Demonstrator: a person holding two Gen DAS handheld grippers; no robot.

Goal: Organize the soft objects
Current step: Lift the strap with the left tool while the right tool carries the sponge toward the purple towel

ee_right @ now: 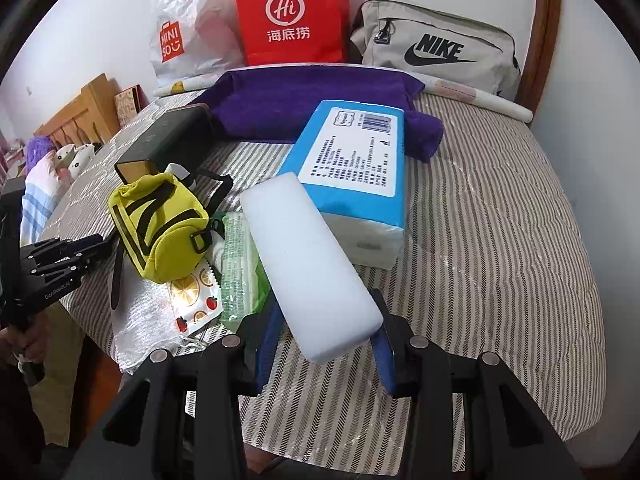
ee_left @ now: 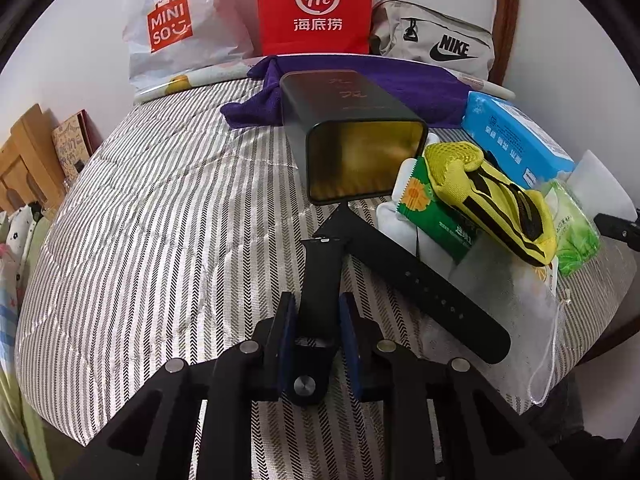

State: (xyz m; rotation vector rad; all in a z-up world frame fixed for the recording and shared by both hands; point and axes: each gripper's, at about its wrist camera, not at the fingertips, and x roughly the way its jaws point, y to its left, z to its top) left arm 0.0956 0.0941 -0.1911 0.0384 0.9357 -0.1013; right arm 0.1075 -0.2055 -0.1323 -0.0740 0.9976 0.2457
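Observation:
My left gripper [ee_left: 318, 320] is shut on one half of a black watch strap [ee_left: 320, 276], which points toward a dark tin box [ee_left: 360, 160] lying on its side with its gold mouth facing me. The other strap half [ee_left: 432, 292], with holes, lies to the right on the striped bed [ee_left: 160, 220]. My right gripper [ee_right: 326, 336] is shut on a white foam block [ee_right: 308, 264] held tilted above the bed. Left of it sit a yellow pouch [ee_right: 160, 224], a green wipes pack [ee_right: 240, 264] and a fruit-print sachet [ee_right: 196, 296]. The left gripper [ee_right: 68, 256] shows at that view's left edge.
A blue tissue pack [ee_right: 352, 168] rests on a purple towel [ee_right: 304, 100] behind the foam. A white Miniso bag [ee_left: 176, 24], a red paper bag [ee_left: 314, 4] and a grey Nike bag [ee_left: 436, 40] line the wall. A wooden headboard [ee_right: 76, 116] stands left.

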